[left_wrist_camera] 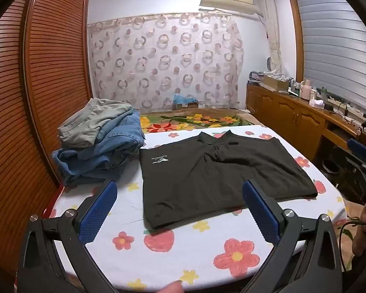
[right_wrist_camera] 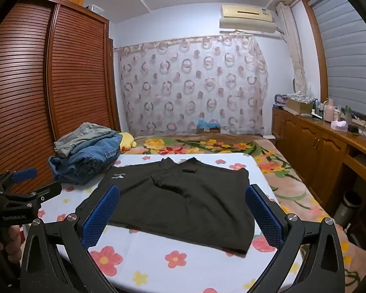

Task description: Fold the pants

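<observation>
- Step in hand: the dark pants [left_wrist_camera: 219,171] lay spread flat on the flowered sheet [left_wrist_camera: 183,251] of the bed, waistband at the far side and hem toward the camera. No fold appeared to have been started, so this was judged to be the approach before the first fold.
- Left gripper [left_wrist_camera: 180,210]: jaws wide apart, nothing between them, held above the near left corner of the pants without touching the cloth.
- Right gripper [right_wrist_camera: 183,213]: jaws likewise wide apart and empty, held over the near right part of the pants.
- Next move, as a judgement: each gripper would have to come down to an edge or corner of the pants, pinch the thin cloth clear of the sheet, and carry one half over the other with the edges kept even.
- A stack of other clothes [left_wrist_camera: 97,144], grey on blue denim, lay just left of the pants at the far left.
- Writing: a small white logo [left_wrist_camera: 159,160] with a line of text sat near the left waist, upside down and too small to read surely. The left gripper's body in the right-wrist view bore a pale printed label [right_wrist_camera: 14,217], not sharp enough to read.
</observation>
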`<state>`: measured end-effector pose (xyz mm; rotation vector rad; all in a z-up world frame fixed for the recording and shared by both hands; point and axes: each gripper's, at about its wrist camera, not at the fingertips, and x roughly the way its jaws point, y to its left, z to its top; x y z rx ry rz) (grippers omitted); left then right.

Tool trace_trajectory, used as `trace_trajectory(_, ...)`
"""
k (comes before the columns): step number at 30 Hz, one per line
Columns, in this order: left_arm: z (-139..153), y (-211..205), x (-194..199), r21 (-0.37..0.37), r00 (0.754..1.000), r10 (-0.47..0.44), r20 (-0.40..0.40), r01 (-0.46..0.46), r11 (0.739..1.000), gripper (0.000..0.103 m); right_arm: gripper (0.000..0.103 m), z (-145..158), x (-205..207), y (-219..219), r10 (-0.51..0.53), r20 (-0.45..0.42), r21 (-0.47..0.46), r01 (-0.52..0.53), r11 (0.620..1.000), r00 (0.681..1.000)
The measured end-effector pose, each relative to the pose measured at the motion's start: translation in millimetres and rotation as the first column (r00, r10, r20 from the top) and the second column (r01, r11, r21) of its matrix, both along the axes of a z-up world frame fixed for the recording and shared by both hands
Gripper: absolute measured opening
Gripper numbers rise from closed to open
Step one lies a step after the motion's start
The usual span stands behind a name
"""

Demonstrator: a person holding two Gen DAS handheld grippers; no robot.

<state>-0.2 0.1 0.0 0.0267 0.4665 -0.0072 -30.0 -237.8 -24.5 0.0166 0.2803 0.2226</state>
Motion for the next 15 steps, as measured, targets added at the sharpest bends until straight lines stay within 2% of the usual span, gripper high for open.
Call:
trace_trajectory(4,0.1,-1.3,-0.3,0.014,1.0,0.005,0.002,-0.005,1.0,0.102,0.103,0.2,-0.3,-0.1,-0.003,0.0,0.0,0.003,1.0,1.0)
trace_trajectory(15,0.2,0.9,-0.1,-0.004,1.0,0.009,-0.004,-0.009,1.0,0.103,0.103,1.2,0.1,-1.2,0.001,-0.004,0.004,-0.001,1.0,1.0)
